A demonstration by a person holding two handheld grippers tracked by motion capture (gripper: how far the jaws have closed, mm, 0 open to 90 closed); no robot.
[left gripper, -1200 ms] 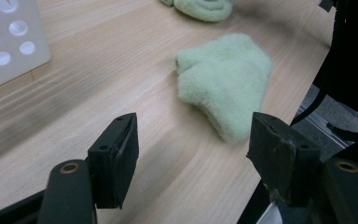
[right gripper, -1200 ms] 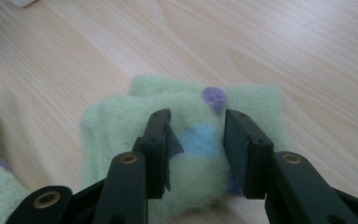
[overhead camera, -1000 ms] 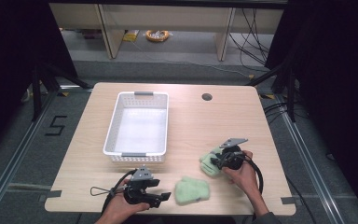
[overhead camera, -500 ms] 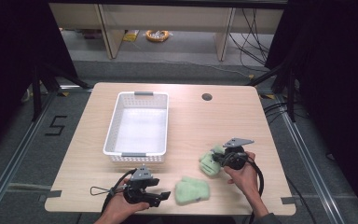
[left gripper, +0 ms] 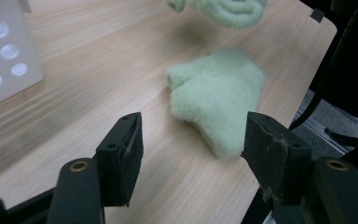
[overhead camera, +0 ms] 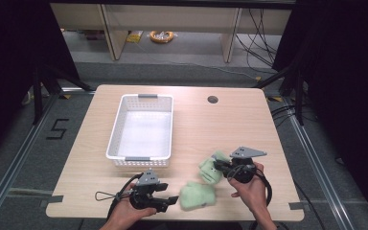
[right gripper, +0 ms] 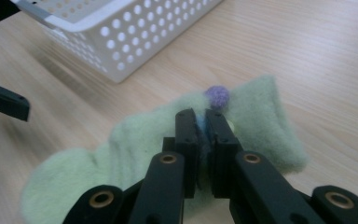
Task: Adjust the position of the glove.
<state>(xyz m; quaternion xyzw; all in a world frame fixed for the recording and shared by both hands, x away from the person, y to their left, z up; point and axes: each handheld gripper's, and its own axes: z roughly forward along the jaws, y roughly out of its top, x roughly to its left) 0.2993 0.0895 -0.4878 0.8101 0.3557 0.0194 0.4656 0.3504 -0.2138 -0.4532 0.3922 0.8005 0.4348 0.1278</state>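
Here the right gripper [right gripper: 201,123] is clenched on a fuzzy pale-green sock [right gripper: 256,116], hiding its middle. The left gripper [left gripper: 191,140] gapes near a second green sock [left gripper: 216,98]; a white perforated plastic basket [overhead camera: 141,129] stands farther left.

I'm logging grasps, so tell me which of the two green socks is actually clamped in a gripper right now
The sock with the purple pompom, pinched by the right gripper. The other sock lies free ahead of the open left gripper.

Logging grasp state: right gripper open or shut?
Shut. In its own view the right gripper has its jaws pinched together on the green sock, fabric squeezed between them.
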